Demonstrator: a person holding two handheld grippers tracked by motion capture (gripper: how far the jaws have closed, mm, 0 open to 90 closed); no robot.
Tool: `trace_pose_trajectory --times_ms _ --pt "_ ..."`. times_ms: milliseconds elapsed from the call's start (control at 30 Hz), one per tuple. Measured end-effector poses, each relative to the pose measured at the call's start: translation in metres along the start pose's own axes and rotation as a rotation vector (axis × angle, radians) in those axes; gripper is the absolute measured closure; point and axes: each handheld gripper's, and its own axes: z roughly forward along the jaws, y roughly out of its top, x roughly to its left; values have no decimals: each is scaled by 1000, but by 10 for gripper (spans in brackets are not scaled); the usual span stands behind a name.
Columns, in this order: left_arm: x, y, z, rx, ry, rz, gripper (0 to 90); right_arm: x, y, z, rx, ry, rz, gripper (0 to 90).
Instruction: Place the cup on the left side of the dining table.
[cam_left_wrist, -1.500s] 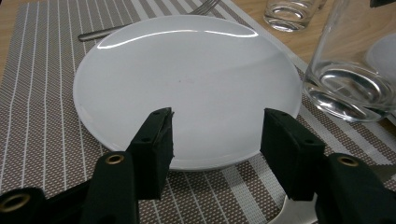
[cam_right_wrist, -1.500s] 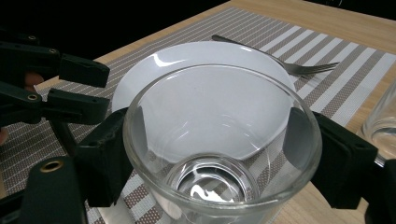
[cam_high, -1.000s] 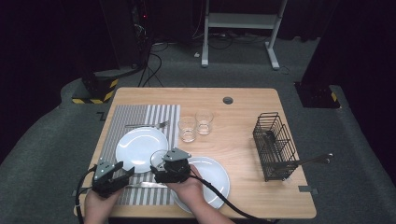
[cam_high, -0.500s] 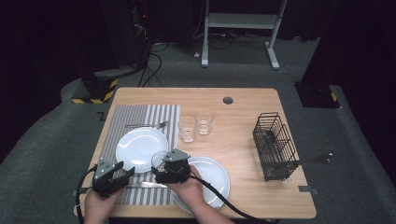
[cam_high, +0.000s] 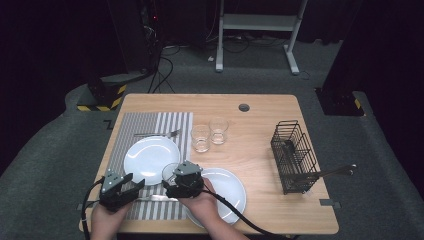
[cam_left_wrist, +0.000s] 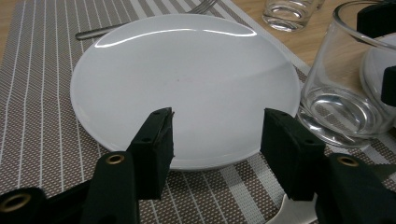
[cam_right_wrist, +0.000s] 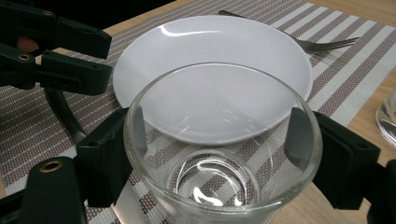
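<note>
The right gripper (cam_right_wrist: 210, 154) clamps the clear round drinking glass (cam_right_wrist: 219, 149) at mid-wall and should keep it upright, clear of the white round plate (cam_right_wrist: 210, 70), while the left gripper (cam_left_wrist: 215, 140) hovers spread.

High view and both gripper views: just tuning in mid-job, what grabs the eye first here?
The clear glass stands out first: it sits between the jaws of the right gripper, at the striped placemat's right edge beside the white plate. The left gripper is open at that plate's near rim. Across the table, a black wire basket has a utensil handle poking out.
</note>
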Motion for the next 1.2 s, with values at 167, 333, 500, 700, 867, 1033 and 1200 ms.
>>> trace_pose_trajectory --times_ms 167,333,500,700,867,1033,1200 --pt "0 0 0 -1 -2 -1 442 0 0 -1 4 3 0 173" --pt "0 0 0 -1 -3 -1 441 2 1 -1 0 13 2 168" --pt "0 0 0 0 -7 3 441 0 2 -1 -8 30 14 154" --pt "-1 0 0 -1 -11 4 441 0 6 -3 -25 23 13 141" --pt "-1 0 1 3 -18 8 441 -1 11 -10 -49 25 17 141" --pt "-2 -1 2 6 -23 13 441 -5 18 -24 -93 23 27 142" --pt "-3 -1 2 10 -26 19 441 -14 19 -38 -118 -1 38 151"
